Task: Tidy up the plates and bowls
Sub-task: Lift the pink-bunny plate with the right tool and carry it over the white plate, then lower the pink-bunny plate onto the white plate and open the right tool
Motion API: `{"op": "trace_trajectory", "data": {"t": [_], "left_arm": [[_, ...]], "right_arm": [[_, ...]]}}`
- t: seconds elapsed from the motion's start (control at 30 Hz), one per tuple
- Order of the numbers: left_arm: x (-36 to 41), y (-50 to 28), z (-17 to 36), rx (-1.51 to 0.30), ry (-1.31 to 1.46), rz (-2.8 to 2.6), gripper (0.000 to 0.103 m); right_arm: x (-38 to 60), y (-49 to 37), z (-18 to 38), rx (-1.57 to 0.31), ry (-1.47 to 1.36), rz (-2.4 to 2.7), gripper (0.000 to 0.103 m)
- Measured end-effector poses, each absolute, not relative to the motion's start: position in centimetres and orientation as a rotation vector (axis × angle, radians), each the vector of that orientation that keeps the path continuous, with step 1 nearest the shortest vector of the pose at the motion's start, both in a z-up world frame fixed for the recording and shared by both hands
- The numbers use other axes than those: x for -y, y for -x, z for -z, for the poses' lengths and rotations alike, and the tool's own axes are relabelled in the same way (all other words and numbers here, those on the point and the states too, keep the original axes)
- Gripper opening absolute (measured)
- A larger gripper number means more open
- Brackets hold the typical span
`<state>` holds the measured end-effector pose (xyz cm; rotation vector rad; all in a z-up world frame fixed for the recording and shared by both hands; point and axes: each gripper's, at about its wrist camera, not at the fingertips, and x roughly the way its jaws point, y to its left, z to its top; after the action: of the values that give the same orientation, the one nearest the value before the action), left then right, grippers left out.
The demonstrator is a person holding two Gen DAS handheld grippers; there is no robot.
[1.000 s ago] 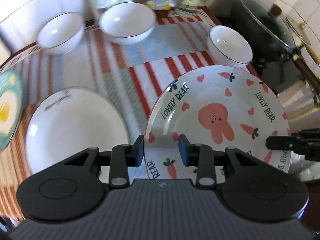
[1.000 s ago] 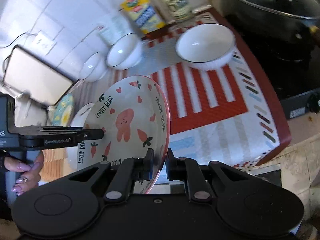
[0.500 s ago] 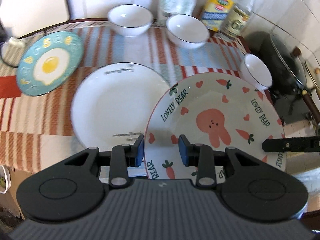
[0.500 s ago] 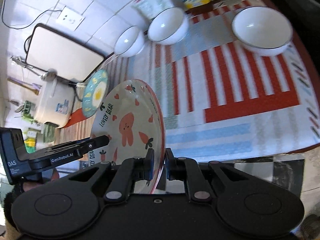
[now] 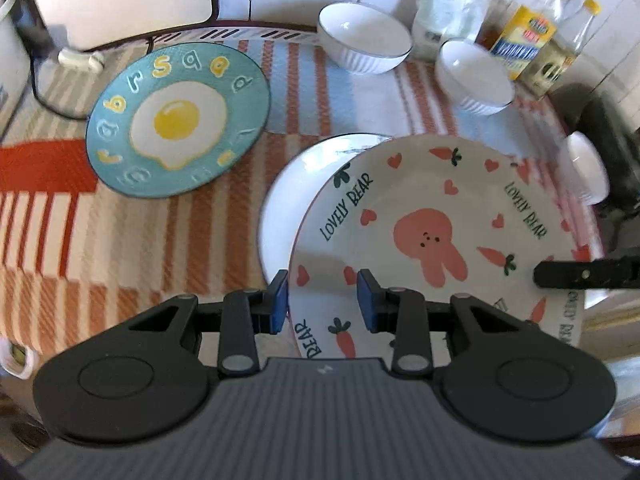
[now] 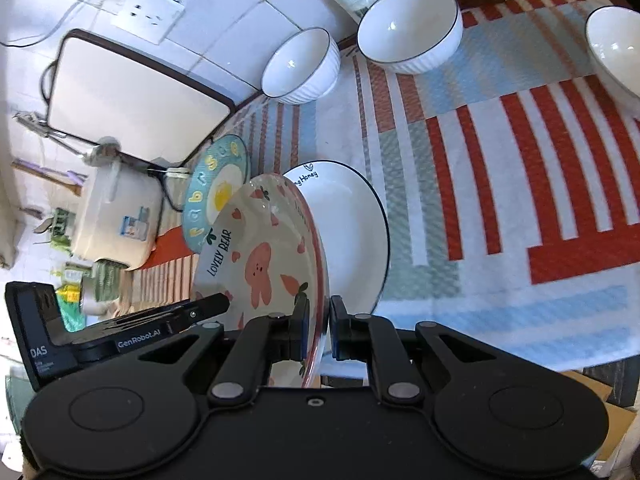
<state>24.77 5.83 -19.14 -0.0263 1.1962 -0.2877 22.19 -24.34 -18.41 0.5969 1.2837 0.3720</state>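
1. The bear plate (image 6: pixel 264 264), white with a pink rabbit, carrots, hearts and the words "LOVELY BEAR", is held in the air above the desk (image 6: pixel 520 184), tilted, and it partly covers the white plate (image 6: pixel 348 240) that lies flat under it on the striped cloth.
2. The white plate has a thin dark rim and small writing at its far edge; only the part beyond the bear plate can be seen.
3. The egg plate (image 5: pixel 178 118), blue with a fried egg and letters around it, lies flat on the cloth to the far left of the bear plate, apart from the white plate.
4. Three white ribbed bowls stand beyond the bear plate: the left bowl (image 6: pixel 300 66) near the wall, the middle bowl (image 6: pixel 410 28) next to it, and the right bowl (image 6: pixel 616 48) further to the right, each one apart from the others.
5. The right tongs (image 6: pixel 318 330) are clamped on the near rim of the bear plate, one finger on each side of the rim.
6. The left tongs (image 5: pixel 322 300) have their blue pads apart; they hang over the near-left rim of the bear plate, and I cannot tell if they touch it.
7. Bottles (image 5: pixel 524 40) stand at the wall behind the bowls.
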Motion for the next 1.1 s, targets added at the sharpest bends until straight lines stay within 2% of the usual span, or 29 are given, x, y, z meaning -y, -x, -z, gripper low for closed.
{"op": "trace_trajectory", "data": {"t": [0.6, 0.97, 1.1], "left_arm": [[-5.4, -29.9, 22.9, -1.28, -0.141, 0.34, 0.034], [-3.6, -30.1, 24.1, -1.301, -0.272, 0.325, 0.033], [-3.6, -30.1, 24.0, -1.306, -0.275, 0.323, 0.032]], "right_arm": [[20.6, -23.0, 22.8, -1.335, -0.555, -0.207, 0.015], [18.2, -23.2, 22.7, -1.311, -0.384, -0.148, 0.021], [17.1, -23.4, 22.7, -1.282, -0.28, -0.143, 0.028]]}}
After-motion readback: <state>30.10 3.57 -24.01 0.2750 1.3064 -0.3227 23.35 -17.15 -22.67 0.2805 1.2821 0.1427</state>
